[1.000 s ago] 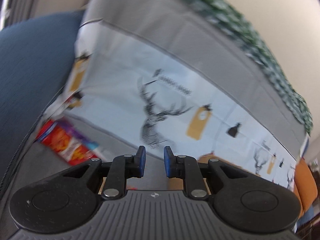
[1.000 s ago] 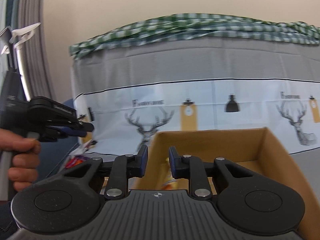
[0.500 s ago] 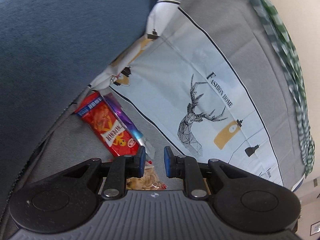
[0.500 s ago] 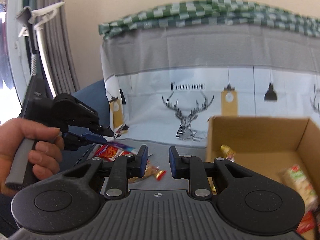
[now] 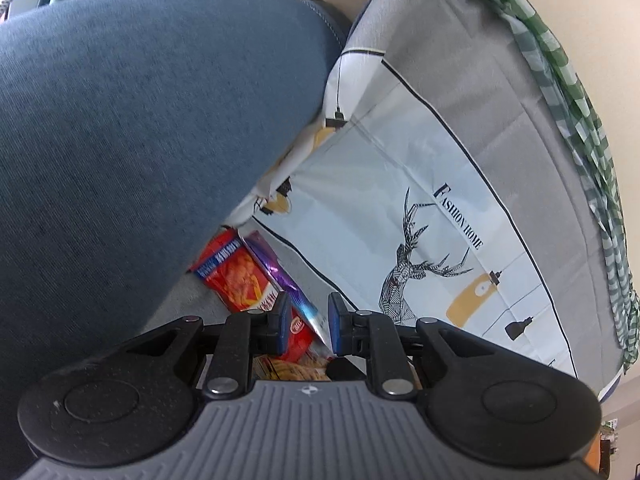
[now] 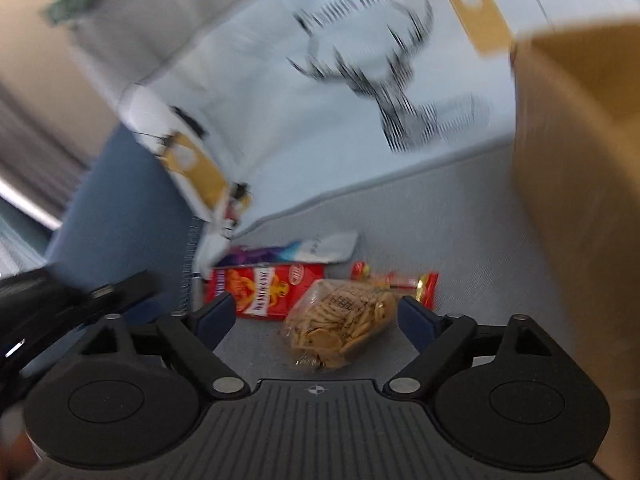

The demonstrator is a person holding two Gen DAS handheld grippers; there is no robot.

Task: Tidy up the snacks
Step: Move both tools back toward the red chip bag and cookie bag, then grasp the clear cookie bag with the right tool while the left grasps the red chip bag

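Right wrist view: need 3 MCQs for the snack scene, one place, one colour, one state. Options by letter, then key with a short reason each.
1. Where does the clear cracker bag lie?
A. inside the cardboard box
B. on the grey cloth, in front of the right gripper
C. on the blue cushion

2. What is the main colour of the flat snack packet beside the bag?
A. red
B. green
C. white

3. How does the right gripper stand?
A. shut on the bag
B. shut, empty
C. jaws wide, clamping nothing

Key: B, the bag rests on the cloth left of the cardboard box; A, its wrapper is red; C, the jaws are opening and the pads touch nothing.
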